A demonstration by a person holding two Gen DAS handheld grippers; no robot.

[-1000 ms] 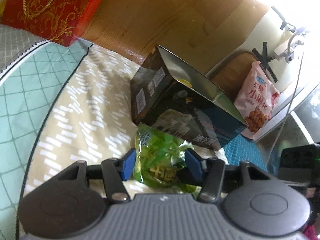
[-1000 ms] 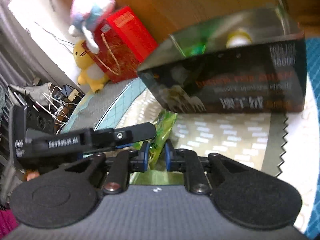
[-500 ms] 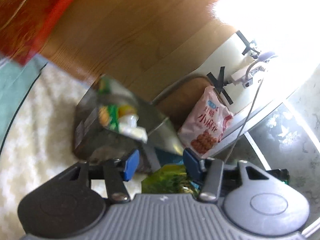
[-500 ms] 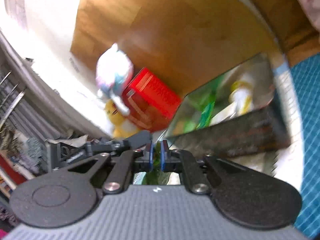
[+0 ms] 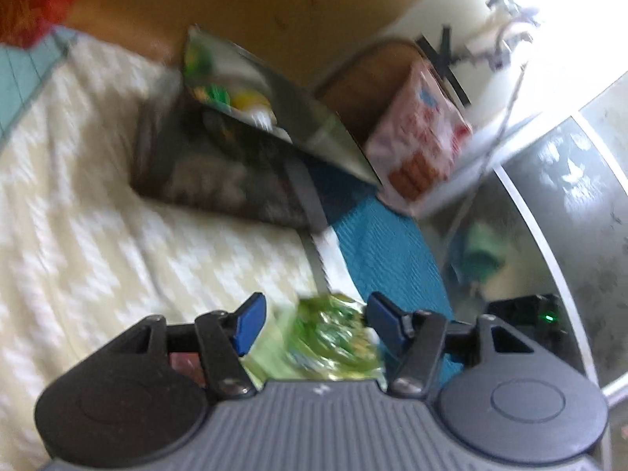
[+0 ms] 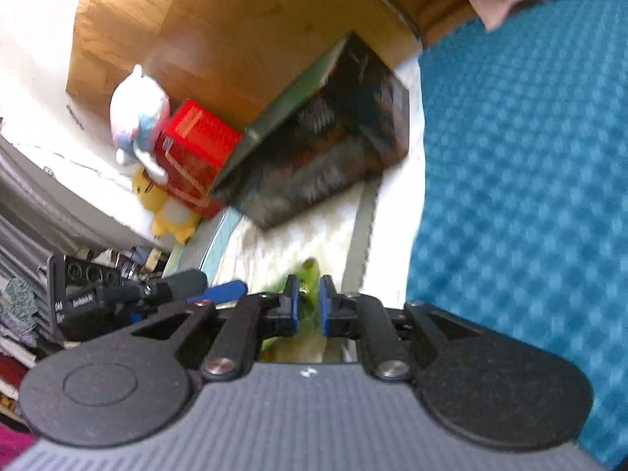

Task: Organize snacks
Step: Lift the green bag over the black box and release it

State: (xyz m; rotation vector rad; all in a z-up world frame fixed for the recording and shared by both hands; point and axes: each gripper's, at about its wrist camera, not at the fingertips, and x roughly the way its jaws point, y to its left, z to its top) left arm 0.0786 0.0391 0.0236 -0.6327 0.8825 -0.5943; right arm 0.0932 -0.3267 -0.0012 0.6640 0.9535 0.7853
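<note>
A green snack packet (image 5: pixel 333 337) hangs between my two grippers above the patterned bedspread (image 5: pixel 98 235). My right gripper (image 6: pixel 306 308) is shut on one edge of the green packet (image 6: pixel 308 274). My left gripper (image 5: pixel 312 324) is open, its blue pads either side of the packet without clearly pinching it. A dark open box (image 5: pixel 235 149) holding several snacks lies ahead on the bed; it also shows in the right wrist view (image 6: pixel 325 149). A pink snack bag (image 5: pixel 424 145) leans behind the box. Both views are blurred by motion.
A teal mat (image 6: pixel 522 196) covers the bed on the right. A red gift box (image 6: pixel 192 145) and plush toys (image 6: pixel 137 114) stand by the wooden headboard (image 5: pixel 235 8). A glass-topped stand (image 5: pixel 569 216) is beside the bed.
Both grippers have swung with the green packet; the dark box now lies farther ahead and the teal mat fills the right wrist view. The right gripper stays shut on the packet.
</note>
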